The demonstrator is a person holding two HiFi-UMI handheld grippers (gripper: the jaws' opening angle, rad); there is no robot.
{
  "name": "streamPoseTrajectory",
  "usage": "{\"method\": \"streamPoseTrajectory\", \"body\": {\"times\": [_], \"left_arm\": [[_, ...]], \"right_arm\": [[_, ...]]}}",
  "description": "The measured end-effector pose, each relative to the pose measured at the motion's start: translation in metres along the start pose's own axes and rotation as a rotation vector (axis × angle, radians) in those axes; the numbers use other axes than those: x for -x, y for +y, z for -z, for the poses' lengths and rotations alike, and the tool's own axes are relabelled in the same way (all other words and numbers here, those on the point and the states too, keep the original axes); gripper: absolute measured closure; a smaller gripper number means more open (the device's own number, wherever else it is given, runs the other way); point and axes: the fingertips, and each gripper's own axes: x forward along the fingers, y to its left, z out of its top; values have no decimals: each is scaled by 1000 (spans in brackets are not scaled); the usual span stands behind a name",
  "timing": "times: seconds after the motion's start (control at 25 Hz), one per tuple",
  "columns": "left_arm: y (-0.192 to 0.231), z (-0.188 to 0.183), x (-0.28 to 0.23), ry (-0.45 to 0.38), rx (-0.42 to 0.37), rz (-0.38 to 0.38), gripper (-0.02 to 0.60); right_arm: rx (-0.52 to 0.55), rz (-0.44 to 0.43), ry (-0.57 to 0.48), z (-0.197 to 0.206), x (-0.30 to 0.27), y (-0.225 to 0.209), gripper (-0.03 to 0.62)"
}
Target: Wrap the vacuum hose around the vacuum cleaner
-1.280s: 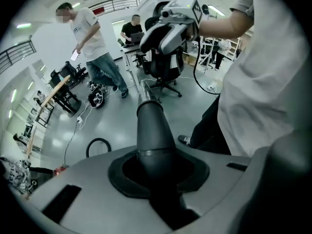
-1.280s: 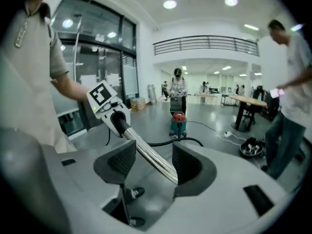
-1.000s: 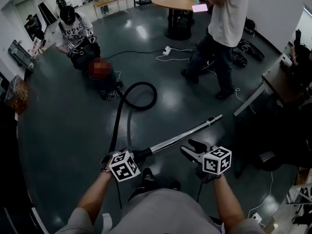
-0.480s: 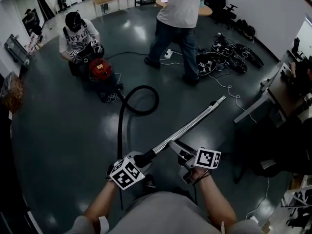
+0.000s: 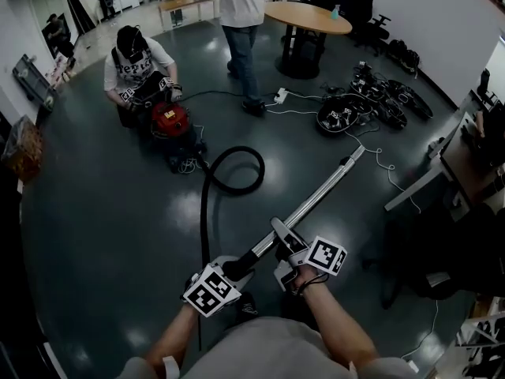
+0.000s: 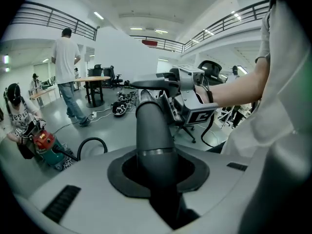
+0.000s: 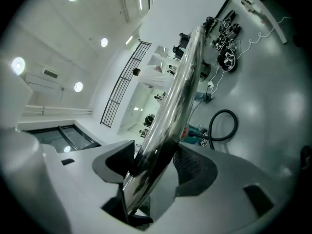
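Your left claw gripped the hose end to steer it; your right claw had just opened around the shiny pipe.

One red vacuum cleaner, one black hose, one metal wand. Two tongs: left tongs, right tongs. One round table. One white power strip. Two people close by: one crouching person, one standing person.

wand — glossy chrome metal | hose — matt plastic | floor glossy, smooth
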Motion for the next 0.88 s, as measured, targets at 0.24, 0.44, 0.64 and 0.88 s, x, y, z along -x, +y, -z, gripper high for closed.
{"method": "streamPoseTrajectory", "body": {"times": [0.24, 0.44, 0.64, 0.88], "left_arm": [[-1, -6, -17, 8, 42, -29, 486], [0, -41, -49, -19, 54, -63, 486], [-6, -82, -92, -35, 106, 40, 364], [3, -121, -139, 20, 76, 50, 291]], "right_arm": [[-65, 31, 36, -11, -23, -14, 381], [-112, 22, 65, -52, -20, -24, 418], [-45, 1, 120, -106, -16, -31, 431], [40, -18, 186, -170, -10, -49, 441]]}}
